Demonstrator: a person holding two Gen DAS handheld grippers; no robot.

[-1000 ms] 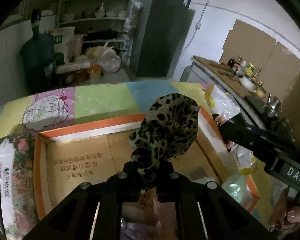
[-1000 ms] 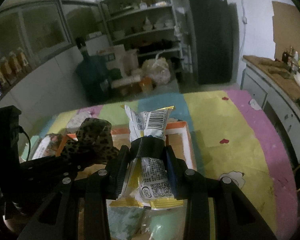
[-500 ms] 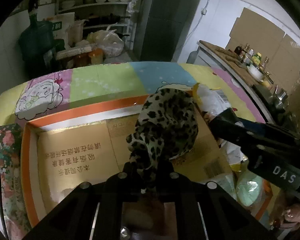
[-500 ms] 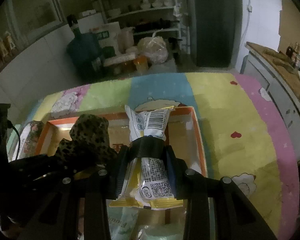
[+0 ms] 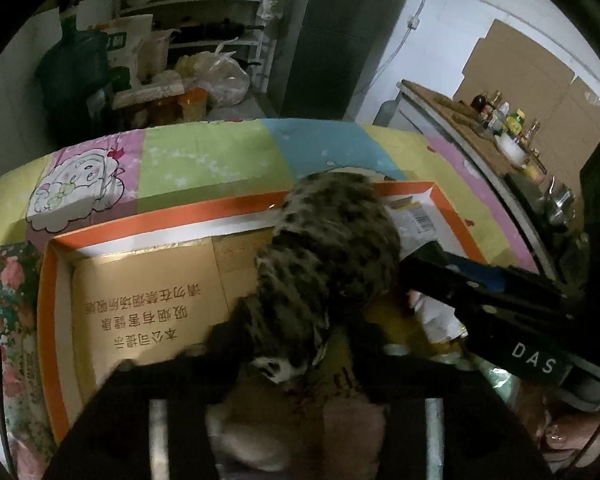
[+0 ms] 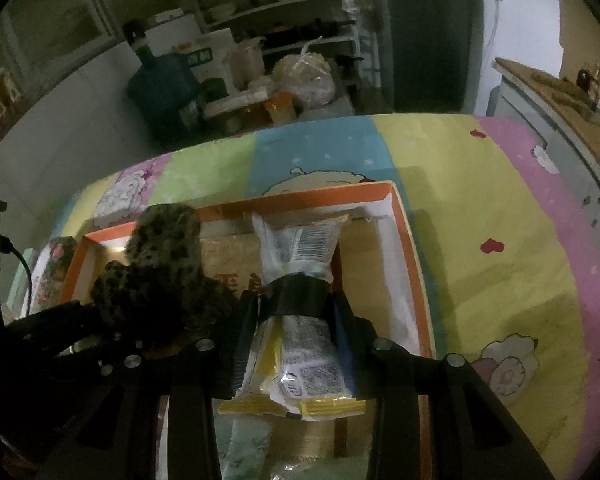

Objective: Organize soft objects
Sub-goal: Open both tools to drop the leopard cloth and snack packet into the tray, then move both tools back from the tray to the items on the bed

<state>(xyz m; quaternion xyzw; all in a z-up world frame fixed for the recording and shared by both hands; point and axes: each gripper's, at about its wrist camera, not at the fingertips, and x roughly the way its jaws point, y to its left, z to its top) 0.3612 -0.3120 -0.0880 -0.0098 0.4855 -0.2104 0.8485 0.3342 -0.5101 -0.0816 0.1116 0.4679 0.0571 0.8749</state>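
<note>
A leopard-print cloth droops, blurred, over the orange-rimmed cardboard box. My left gripper has its jaws opening; the cloth's lower end hangs between the spread fingers and neither pad presses it. In the right wrist view the same cloth sits bunched at the left of the box. My right gripper pinches a yellow-and-white snack packet at its waist over the box's right half. Its jaws are beginning to open, but the pads still squeeze the packet. That gripper crosses the left wrist view from the right.
The box lies on a table under a pastel cartoon cloth. A floral packet rests left of the box, and pale green and pink soft items lie near its front. A counter with bottles stands to the right.
My left gripper's jaws have spread apart, and the leopard cloth has loosened and sagged toward the box. The right gripper has sunk lower over the box with the packet.
</note>
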